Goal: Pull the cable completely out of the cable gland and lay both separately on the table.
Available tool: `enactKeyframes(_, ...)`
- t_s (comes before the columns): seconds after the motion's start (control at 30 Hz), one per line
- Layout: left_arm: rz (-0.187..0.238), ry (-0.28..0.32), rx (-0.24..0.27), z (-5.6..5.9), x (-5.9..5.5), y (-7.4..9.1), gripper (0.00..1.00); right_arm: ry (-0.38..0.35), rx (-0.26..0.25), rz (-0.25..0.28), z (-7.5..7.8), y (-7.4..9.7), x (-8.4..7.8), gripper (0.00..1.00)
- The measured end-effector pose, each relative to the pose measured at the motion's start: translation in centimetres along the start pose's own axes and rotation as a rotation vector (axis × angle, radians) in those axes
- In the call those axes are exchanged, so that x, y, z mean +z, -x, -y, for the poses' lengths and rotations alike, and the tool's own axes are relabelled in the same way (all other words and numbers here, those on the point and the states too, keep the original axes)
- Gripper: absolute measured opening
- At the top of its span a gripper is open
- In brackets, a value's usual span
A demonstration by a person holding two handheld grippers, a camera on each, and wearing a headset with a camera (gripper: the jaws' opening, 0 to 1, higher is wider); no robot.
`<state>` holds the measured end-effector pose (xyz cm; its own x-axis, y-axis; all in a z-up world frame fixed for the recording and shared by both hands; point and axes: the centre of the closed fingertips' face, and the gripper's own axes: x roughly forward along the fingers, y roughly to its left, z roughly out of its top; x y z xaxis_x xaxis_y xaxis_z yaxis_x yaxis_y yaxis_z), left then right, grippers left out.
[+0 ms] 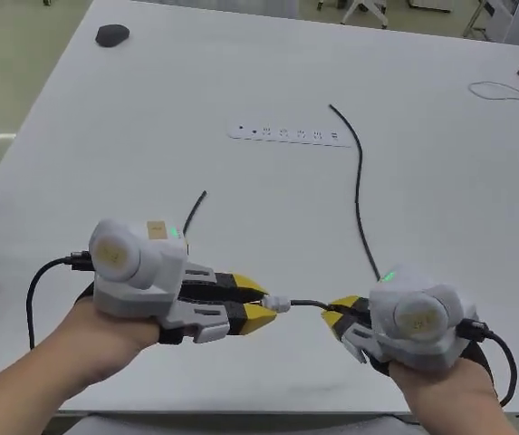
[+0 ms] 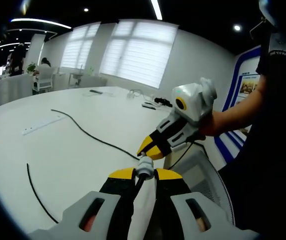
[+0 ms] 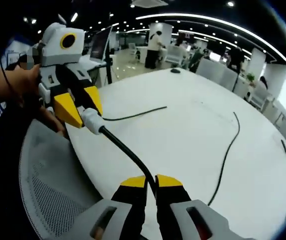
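- Head view: the left gripper point(image 1: 261, 306) and the right gripper point(image 1: 331, 315) are held over the near edge of the desk point(image 1: 241, 72), with their tips facing each other and a short gap between them.
- The white cable gland point(image 1: 278, 305) is pinched at the tips of the left jaws and is held in the air.
- The black cable point(image 1: 309, 304) is seen leaving the gland and is clamped between the right jaws, which are pressed onto it.
- A power strip point(image 1: 286, 134) and a short black wire point(image 1: 194, 210) are seen lying farther back on the desk.
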<state>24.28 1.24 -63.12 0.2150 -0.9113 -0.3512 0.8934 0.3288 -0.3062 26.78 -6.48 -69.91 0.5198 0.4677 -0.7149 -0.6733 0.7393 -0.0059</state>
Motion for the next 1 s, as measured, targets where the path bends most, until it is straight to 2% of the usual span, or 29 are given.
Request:
enactKeyframes(0.1,-0.004,-0.001,-0.004,0.4,-0.2,-0.2,0.15,-0.087,-0.013,-0.022,0.8,-0.4,-1.7,0.01)
enactKeyframes(0.13,-0.004,-0.003,-0.004,0.5,-0.2,-0.2,0.15,-0.148,-0.013,-0.029,1.0,-0.6,-2.5,0.01)
enactKeyframes(0.3,-0.003,-0.001,-0.004,0.8,-0.5,-0.5,0.15,-0.359,0.013,-0.028,1.2,-0.8,-3.9,0.01)
enactKeyframes(0.33,-0.004,0.000,-0.004,0.9,-0.5,-0.7,0.15,-0.369,0.017,-0.033,1.2,-0.9,-4.0,0.02)
enactKeyframes(0.43,-0.005,0.000,-0.003,0.9,-0.5,-0.8,0.15,-0.322,0.009,-0.033,1.0,-0.8,-4.0,0.01)
enactKeyframes(0.57,0.000,0.003,0.003,0.7,-0.3,-0.7,0.15,-0.297,0.013,-0.028,0.9,-0.4,-3.8,0.02)
enactKeyframes(0.63,-0.001,0.006,0.005,0.5,-0.4,-0.7,0.15,-0.270,0.016,-0.043,0.8,-0.1,-4.0,0.02)
enactKeyframes(0.83,-0.002,0.009,0.022,0.2,-0.4,-0.6,0.15,-0.173,0.012,-0.015,0.7,0.9,-3.1,0.04)
enactKeyframes(0.97,0.000,0.011,0.021,0.1,-0.4,-0.6,0.15,-0.139,0.008,0.005,0.7,1.8,-2.1,0.12)
enactKeyframes(1.0,-0.001,0.010,0.020,0.1,-0.4,-0.6,0.15,-0.111,0.012,0.008,0.6,2.0,-1.8,0.14)
